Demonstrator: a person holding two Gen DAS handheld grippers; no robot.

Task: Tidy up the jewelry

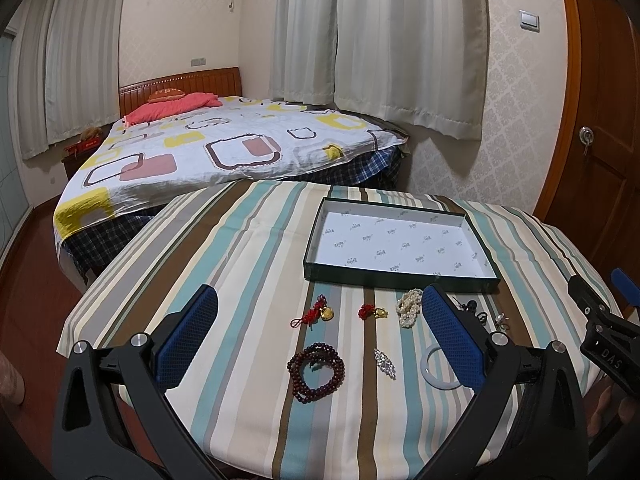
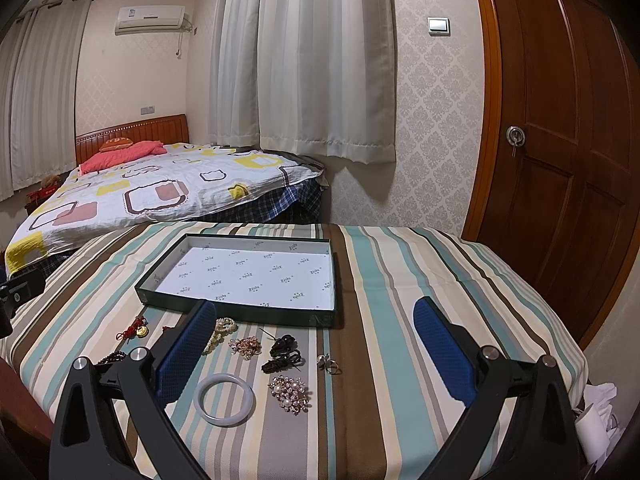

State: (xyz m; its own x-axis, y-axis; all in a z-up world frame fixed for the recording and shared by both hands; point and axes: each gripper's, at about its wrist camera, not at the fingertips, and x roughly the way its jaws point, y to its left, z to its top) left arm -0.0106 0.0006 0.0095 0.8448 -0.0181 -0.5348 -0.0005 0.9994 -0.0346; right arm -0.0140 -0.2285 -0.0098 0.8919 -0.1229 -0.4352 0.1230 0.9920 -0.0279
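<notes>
Bedroom walls with pale curtains (image 2: 304, 60) and a brown door (image 2: 560, 120) stand behind a round table under a striped cloth (image 1: 248, 264). Past it is a bed (image 1: 208, 148) with a patterned cover.

Both tools are up above the cloth, and nothing is between their blue pads. The left gripper (image 1: 320, 320) has its jaws spread wide. So does the right gripper (image 2: 316, 328).

A flat dark box (image 2: 236, 312) with white paper inside lies on the far part of the table. All the jewelry lies on the cloth in front of the box, not in it. On one side are a dark red bead bracelet (image 1: 316, 372), two red-and-gold charms (image 1: 316, 314) and a sparkly clip (image 1: 385, 362). A pearl bracelet (image 1: 409, 307) sits near the box. A white bangle (image 2: 224, 399) lies beside a pearl brooch (image 2: 290, 394). Near them are a gold brooch (image 2: 245, 347), black hair ties (image 2: 283, 354) and a small ring (image 2: 329, 363).
</notes>
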